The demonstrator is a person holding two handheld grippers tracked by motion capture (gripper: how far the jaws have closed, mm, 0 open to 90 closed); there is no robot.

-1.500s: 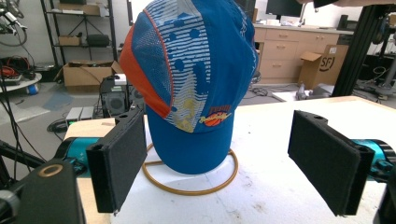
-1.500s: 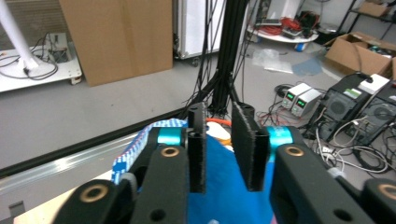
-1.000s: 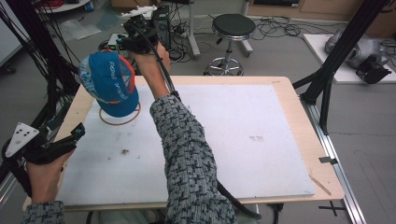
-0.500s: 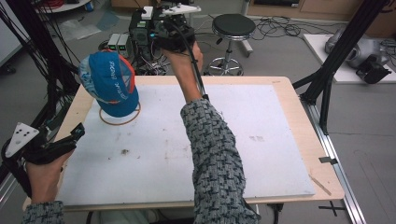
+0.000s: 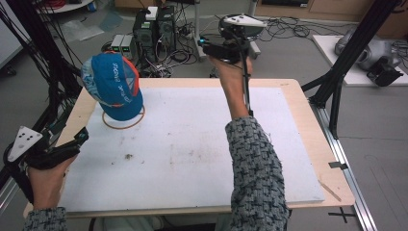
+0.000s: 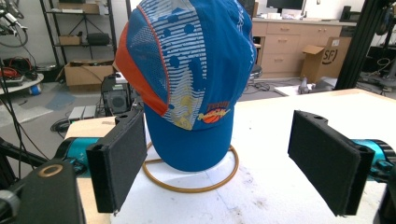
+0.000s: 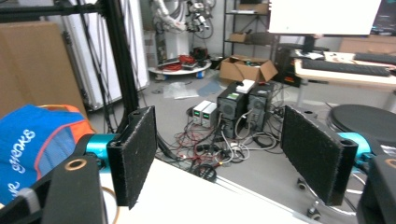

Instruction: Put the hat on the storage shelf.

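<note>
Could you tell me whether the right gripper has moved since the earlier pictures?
Yes. The right gripper has swung rightward from the blue cap along the table's far edge, its fingers just opening, empty.

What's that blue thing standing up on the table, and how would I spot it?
Start at the white-topped wooden table and look to its far left corner. There a blue baseball cap with an orange panel and white lettering stands propped over a thin orange wire ring. Nothing else on the table stands tall.
</note>
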